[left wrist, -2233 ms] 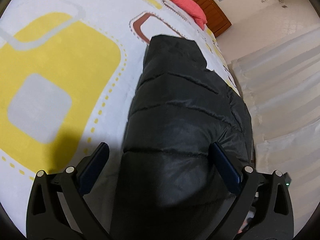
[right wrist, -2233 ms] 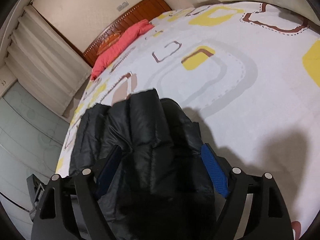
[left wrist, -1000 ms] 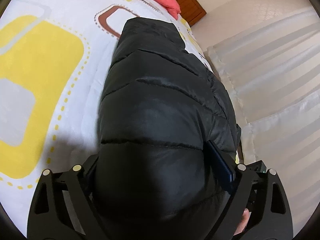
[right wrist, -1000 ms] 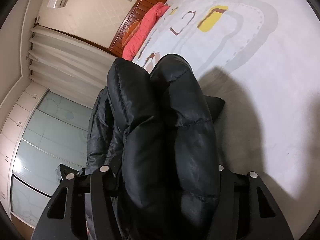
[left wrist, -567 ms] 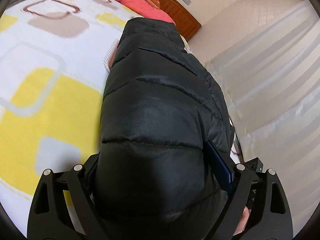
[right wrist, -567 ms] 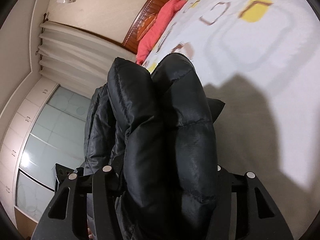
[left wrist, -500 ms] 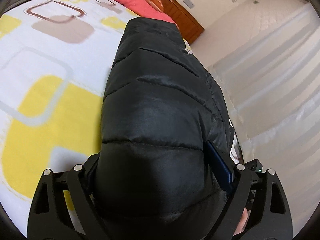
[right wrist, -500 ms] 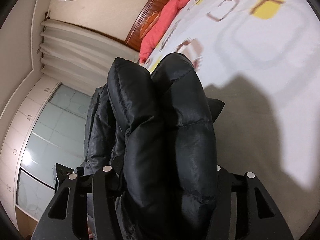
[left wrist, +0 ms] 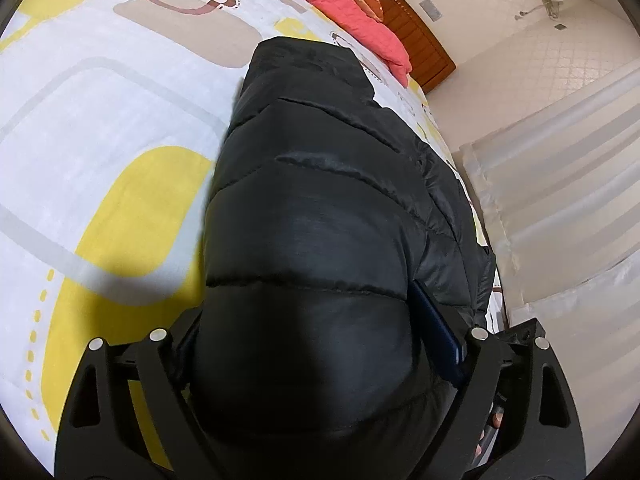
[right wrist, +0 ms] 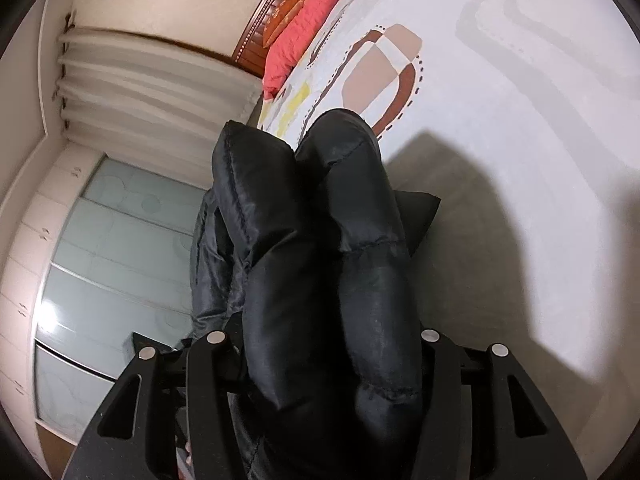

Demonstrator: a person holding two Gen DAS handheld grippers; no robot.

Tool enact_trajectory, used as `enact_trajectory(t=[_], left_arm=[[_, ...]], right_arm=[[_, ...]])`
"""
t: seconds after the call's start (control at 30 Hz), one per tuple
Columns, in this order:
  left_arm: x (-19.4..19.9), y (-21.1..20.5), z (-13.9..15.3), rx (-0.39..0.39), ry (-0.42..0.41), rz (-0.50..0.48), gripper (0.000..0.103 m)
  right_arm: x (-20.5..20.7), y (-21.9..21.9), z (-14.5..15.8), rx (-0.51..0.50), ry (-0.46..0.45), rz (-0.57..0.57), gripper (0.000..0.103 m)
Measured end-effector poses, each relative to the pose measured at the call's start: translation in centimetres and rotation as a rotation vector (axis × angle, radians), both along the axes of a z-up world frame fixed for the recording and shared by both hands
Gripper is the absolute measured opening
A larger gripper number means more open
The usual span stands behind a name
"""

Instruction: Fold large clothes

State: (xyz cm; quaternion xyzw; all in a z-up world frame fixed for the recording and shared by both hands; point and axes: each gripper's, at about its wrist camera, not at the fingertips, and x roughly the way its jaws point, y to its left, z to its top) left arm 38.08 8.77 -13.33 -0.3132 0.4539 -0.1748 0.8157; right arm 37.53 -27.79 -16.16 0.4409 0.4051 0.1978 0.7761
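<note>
The left gripper [left wrist: 308, 344] is clamped wide around a thick quilted fold of the black puffer jacket [left wrist: 320, 208], which bulges up between the jaws and runs out ahead of them. Since a second ago the grip looks the same, but the bedspread [left wrist: 100, 128] beneath has slid, with other patches now under the jacket. The right gripper [right wrist: 320, 344] squeezes two bunched rolls of the jacket at a narrower set, its jaws just eased slightly apart; the red pillow [right wrist: 312, 16] sits farther ahead.
</note>
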Motion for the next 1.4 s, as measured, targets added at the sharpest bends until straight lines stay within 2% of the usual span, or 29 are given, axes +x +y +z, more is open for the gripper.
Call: enact_trajectory(t=[0.07,0.17,0.3,0.47,0.5,0.53,0.63,0.73,0.9,1.03,1.17,1.27,1.4], left_arm=[[-0.4,0.5,0.2,-0.015,0.004,-0.001,0.09],[-1.7,2.0,1.0,0.004,-0.003,0.026,0.091],[-2.0,2.7,1.5,0.004,-0.019,0.049,0.094],[0.2,1.8,0.7,-0.019,0.036,0.059,0.094],[0.6,1.5,0.6,-0.013,0.041,0.061,0.094],[0.9,1.3,0.3,0.001,0.049,0.063,0.094],[1.8,0.6,-0.1,0.051,0.068,0.062,0.094],[1.9,0.1,-0.9,0.089,0.078,0.064,0.094],[2.1,0.0,-1.9,0.102,0.091,0.066,0.095],[1.6,0.0,-1.5,0.113,0.087,0.064,0.096],[1.4,0.5,-0.6,0.084,0.093,0.056,0.097],[1.0,0.6,0.3,0.123,0.075,0.066,0.099],[-0.8,0.8,1.5,0.176,0.051,0.085,0.099]], right_arm=[[0.2,-0.1,0.4,-0.02,0.014,0.0,0.063],[-0.1,-0.3,1.3,-0.048,0.012,-0.001,0.073],[0.4,-1.1,2.7,-0.05,-0.014,-0.027,0.078],[2.5,-2.2,2.7,0.022,0.013,-0.089,0.077],[3.4,-2.2,2.4,0.024,0.035,-0.098,0.073],[3.0,-2.5,2.0,0.014,0.055,-0.103,0.054],[3.8,-2.2,0.4,0.012,0.11,-0.092,0.046],[4.0,-2.0,-1.1,0.011,0.116,-0.092,0.044],[3.8,-1.9,-2.3,0.038,0.115,-0.096,0.044],[4.1,-1.9,-2.4,0.044,0.111,-0.093,0.045],[3.7,-2.2,-2.0,0.085,0.095,-0.091,0.056],[2.9,-2.4,-1.0,0.075,0.086,-0.092,0.068],[1.2,-2.6,0.2,0.027,0.082,-0.107,0.069]])
